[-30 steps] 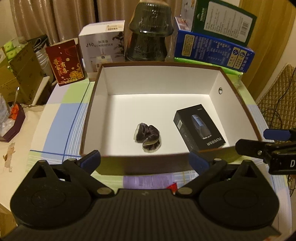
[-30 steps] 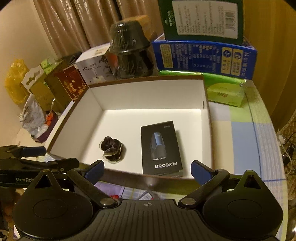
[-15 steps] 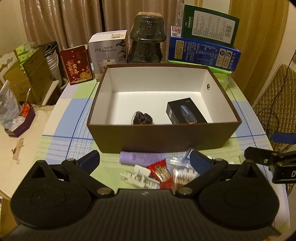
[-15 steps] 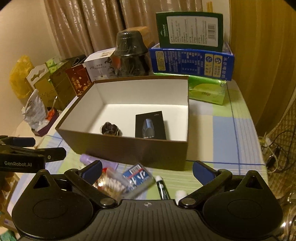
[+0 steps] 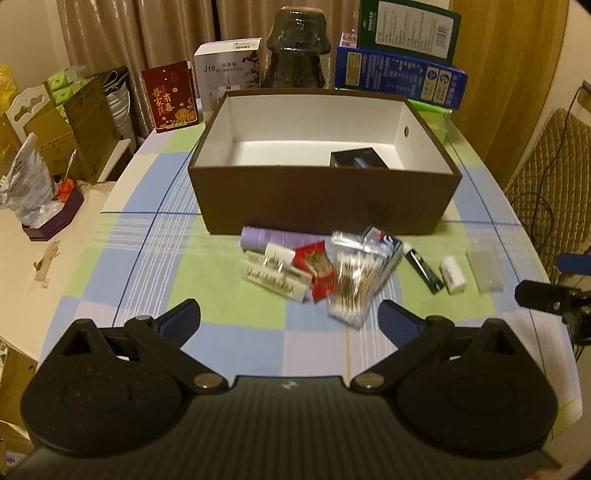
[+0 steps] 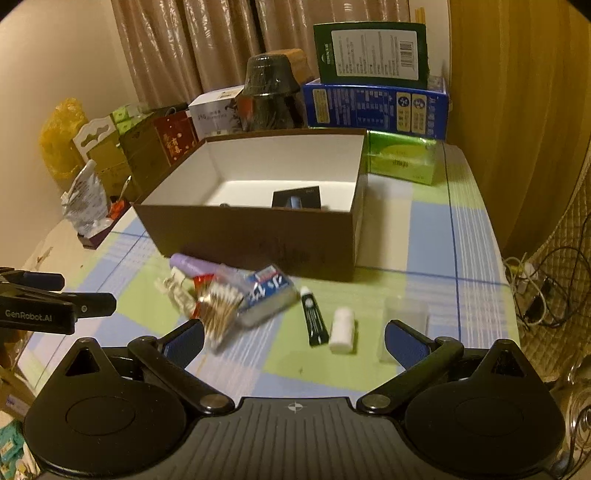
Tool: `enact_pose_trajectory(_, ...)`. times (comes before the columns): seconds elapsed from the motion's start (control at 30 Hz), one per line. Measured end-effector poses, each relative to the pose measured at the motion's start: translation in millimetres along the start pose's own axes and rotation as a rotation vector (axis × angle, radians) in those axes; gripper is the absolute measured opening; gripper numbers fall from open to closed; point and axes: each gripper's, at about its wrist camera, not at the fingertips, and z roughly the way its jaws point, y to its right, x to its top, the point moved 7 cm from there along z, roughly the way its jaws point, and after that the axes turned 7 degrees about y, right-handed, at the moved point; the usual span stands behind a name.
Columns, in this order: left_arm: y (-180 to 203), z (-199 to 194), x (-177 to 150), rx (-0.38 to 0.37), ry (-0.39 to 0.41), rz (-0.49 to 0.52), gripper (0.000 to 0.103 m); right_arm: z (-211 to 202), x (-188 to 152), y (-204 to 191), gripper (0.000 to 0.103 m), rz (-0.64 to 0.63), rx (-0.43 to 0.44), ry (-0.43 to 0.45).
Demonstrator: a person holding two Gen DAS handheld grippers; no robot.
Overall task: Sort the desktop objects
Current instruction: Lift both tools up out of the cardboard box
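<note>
Your left tongs (image 5: 288, 317) and right tongs (image 6: 293, 341) are both spread, holding nothing. Loose items — cotton swabs (image 5: 352, 282), purple tube (image 5: 266, 238), white bottle (image 6: 341, 330) — lie just before the brown box (image 5: 325, 197) on the checked desk (image 5: 147, 258); cartons (image 5: 400, 75) and curtains (image 5: 166, 33) stand behind.

From my left wrist view, upper centre, a white box (image 5: 231, 70) reads "J10 HUMIDIFIER", and left of it a red box (image 5: 170, 96) carries gold Chinese characters. In my right wrist view, far left, the other gripper's black arm (image 6: 35, 314) reads "GenRobot.AI". Other print is too small to read.
</note>
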Motion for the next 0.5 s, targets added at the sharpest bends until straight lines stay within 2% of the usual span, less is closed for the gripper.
enact_pose_trajectory(0.17,-0.1,-2.1,-12.2,0.01,-0.023,0.009,0.101,-5.4,-12.7,1.7,0.101,-0.034,-0.003,0.016)
enact_pose_trajectory(0.3,-3.2,1.6,-22.2,0.014,-0.049,0.01,0.101,-1.3,-26.4,0.2,0.101,-0.084,-0.006,-0.015)
enact_pose_trajectory(0.5,-10.1,13.6,-32.2,0.013,-0.086,0.02,0.101,3.1,-36.7,2.0,0.101,-0.035,0.01,-0.046)
